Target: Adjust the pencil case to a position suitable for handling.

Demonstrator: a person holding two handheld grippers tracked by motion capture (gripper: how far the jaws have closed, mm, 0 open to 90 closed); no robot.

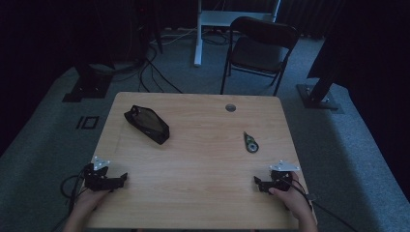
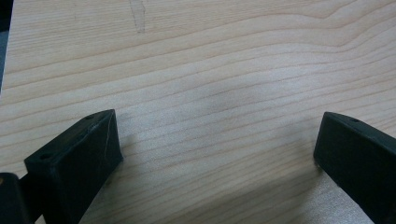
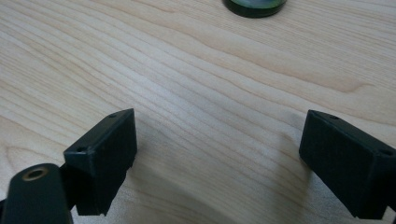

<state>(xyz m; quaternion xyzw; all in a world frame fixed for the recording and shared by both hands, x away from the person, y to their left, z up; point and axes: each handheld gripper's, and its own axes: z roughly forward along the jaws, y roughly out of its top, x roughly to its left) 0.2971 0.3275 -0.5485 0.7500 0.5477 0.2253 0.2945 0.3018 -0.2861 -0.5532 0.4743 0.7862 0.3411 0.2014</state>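
On the wooden table [image 1: 193,159], a black zipped pouch [image 1: 146,123] lies at the back left. A small dark green, teardrop-shaped object [image 1: 250,142] rests right of centre, and its round rim [image 3: 254,7] shows at the top edge of the right gripper view. A hand holds my left gripper [image 1: 120,179] at the front left corner; its jaws stand wide apart over bare wood [image 2: 218,128], holding nothing. Another hand holds my right gripper [image 1: 258,183] at the front right; it is open too [image 3: 219,123], with the green object a short way beyond its jaws.
A round cable hole [image 1: 230,107] sits near the table's back edge. Behind the table stand a black folding chair [image 1: 261,48] and a white desk leg [image 1: 197,38], with cables on the grey carpet. Dark stands flank both sides.
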